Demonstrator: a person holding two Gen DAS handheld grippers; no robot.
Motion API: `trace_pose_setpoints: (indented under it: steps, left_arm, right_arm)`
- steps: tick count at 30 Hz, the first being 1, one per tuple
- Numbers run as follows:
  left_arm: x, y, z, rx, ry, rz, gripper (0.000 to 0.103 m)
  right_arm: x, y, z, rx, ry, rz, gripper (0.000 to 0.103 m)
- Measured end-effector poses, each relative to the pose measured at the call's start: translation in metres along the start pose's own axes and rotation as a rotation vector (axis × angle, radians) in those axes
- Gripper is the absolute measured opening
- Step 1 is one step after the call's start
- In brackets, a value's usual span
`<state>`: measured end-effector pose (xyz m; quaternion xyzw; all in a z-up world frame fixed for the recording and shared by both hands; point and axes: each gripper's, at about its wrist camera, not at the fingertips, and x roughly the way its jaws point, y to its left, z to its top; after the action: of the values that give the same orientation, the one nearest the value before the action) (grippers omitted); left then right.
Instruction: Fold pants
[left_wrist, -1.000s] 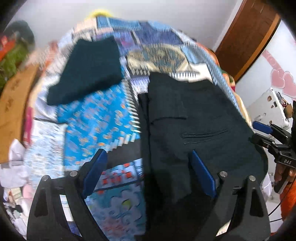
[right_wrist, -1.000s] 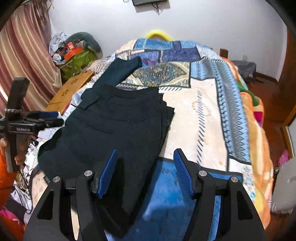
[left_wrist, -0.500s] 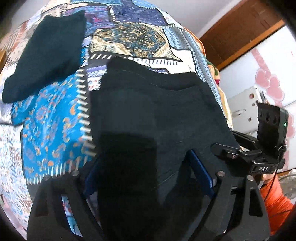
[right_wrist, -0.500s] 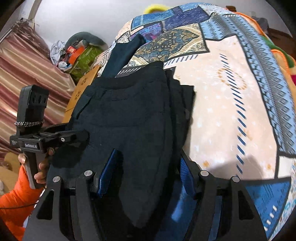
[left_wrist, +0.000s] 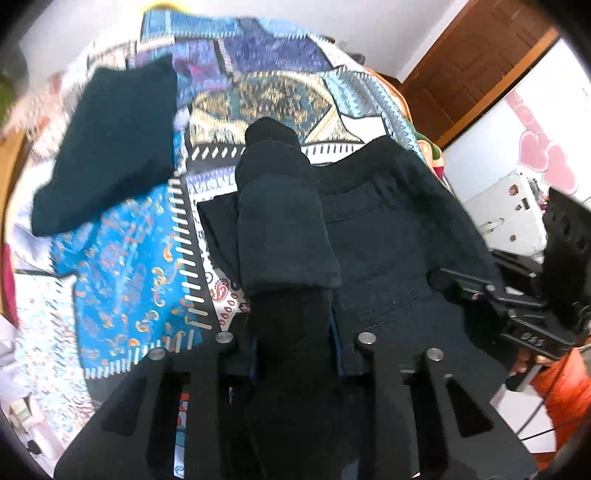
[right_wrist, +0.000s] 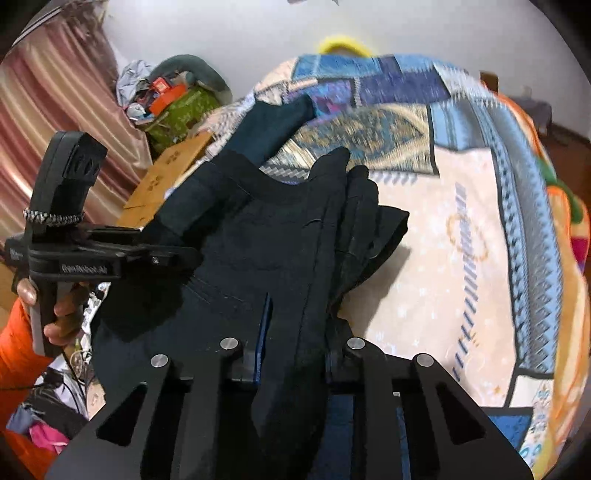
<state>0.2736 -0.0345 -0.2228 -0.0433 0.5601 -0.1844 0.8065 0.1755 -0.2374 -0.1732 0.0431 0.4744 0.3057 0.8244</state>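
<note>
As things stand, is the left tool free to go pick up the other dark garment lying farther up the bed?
Probably not yet: the left tool is closing on a bunched fold of the black pants. The dark folded garment itself lies uncovered on the patchwork bedspread.

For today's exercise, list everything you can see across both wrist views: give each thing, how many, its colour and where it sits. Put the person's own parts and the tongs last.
Pants: one, black, on the bed, near edge bunched up between both tongs.
Folded garment: one, dark teal, on the bedspread beyond the pants.
Bedspread: one, patchwork of blue, cream and orange, covering the bed.
Cardboard box: one, brown, beside the bed.
Curtain: one, pink striped, by the wall.
Door: one, brown wood, beyond the bed.
Heart decals: pink, on the white surface by the door.
Sleeve: orange, at the left hand.
Left tongs: black, closing on a pants fold.
Right tongs: black with blue pads, closing on pants fabric.
</note>
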Motion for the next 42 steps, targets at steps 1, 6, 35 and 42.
trace_pose_setpoints:
  steps: [1, 6, 35, 42]
  left_arm:
    - [-0.004, -0.004, -0.001, 0.011, -0.014, 0.016, 0.027]
    - [-0.045, -0.012, 0.004, 0.055, -0.151, 0.061, 0.027]
    - [-0.03, 0.236, 0.183, -0.135, -0.309, 0.292, 0.029]
    - [0.049, 0.296, 0.173, -0.255, -0.177, 0.288, 0.042]
  right_arm:
    - [-0.004, 0.004, 0.003, -0.012, -0.012, -0.003, 0.019]
    - [-0.021, 0.022, 0.026, -0.071, -0.079, -0.023, 0.019]
    - [0.206, 0.063, 0.237, -0.118, -0.087, 0.004, 0.019]
    - [0.27, 0.031, 0.223, -0.059, 0.007, -0.134, 0.034]
